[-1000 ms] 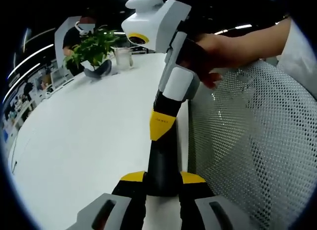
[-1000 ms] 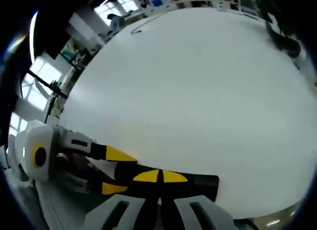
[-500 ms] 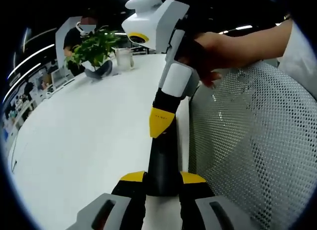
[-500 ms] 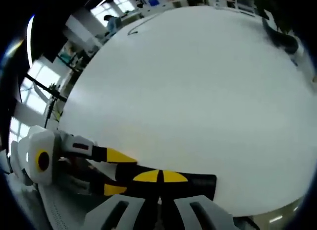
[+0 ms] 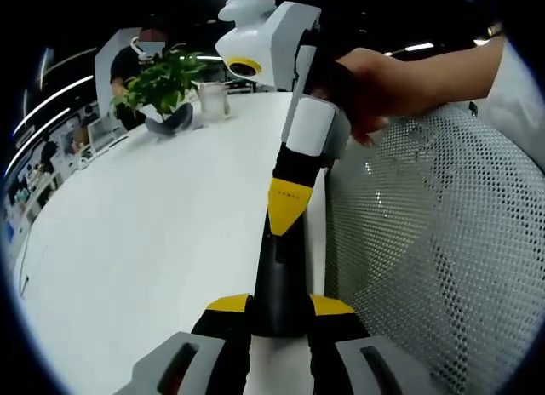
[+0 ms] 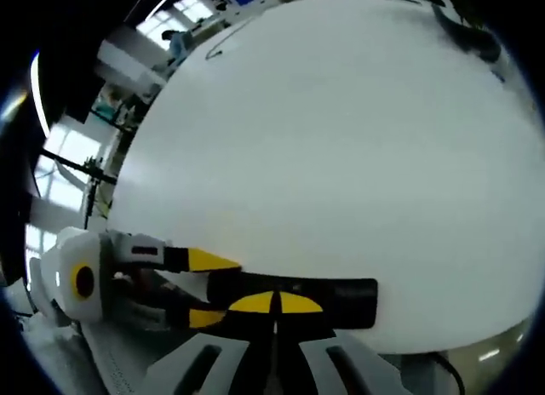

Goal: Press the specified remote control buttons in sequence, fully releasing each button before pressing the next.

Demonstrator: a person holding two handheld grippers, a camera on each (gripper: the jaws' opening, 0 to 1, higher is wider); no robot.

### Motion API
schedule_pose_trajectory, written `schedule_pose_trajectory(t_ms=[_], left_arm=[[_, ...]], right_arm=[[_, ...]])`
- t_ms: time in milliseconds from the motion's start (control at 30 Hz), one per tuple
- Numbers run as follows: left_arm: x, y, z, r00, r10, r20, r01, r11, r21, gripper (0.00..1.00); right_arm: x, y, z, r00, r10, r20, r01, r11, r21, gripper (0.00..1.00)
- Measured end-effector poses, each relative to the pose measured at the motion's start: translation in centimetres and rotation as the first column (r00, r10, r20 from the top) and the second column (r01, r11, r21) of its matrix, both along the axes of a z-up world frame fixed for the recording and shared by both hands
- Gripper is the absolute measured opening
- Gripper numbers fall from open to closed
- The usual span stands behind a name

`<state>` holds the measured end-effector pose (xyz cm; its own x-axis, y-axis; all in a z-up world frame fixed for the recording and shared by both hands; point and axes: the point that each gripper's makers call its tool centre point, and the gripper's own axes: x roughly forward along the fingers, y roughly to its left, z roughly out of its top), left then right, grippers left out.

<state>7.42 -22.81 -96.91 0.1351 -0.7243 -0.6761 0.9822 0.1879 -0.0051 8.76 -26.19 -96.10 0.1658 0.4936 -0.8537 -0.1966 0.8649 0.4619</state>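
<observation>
Remote, black and slim, lies on the white table close to its right edge, and the left gripper has its yellow-tipped jaws clamped on the remote's near end. From the left gripper view the remote runs away from the jaws toward the far side, and the right gripper comes down from above with its yellow tips drawn together to a point that sits on the remote's top face, about midway along. A hand grips that right tool's white body. Just right of the table stands a chair with a white mesh back. At the far left of the table a plant in a dark pot stands near a clear cup, and a person sits behind them. In the right gripper view the remote lies crosswise just beyond the closed jaws of the right gripper, whose tips rest on it, while the left gripper reaches in from the left with one yellow tip on either side of the remote's end. Beyond it the table spreads wide and bare-looking to the far edge.
</observation>
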Motion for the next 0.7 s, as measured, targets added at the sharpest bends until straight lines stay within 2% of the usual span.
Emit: schedule_pose_trajectory(t_ms=[700], left_arm=[[-0.03,0.08,0.06,1.000,0.003,0.001,-0.003,1.000,-0.002,0.24]], right_arm=[[-0.10,-0.13,-0.13,1.000,-0.014,0.001,0.014,1.000,0.012,0.00]])
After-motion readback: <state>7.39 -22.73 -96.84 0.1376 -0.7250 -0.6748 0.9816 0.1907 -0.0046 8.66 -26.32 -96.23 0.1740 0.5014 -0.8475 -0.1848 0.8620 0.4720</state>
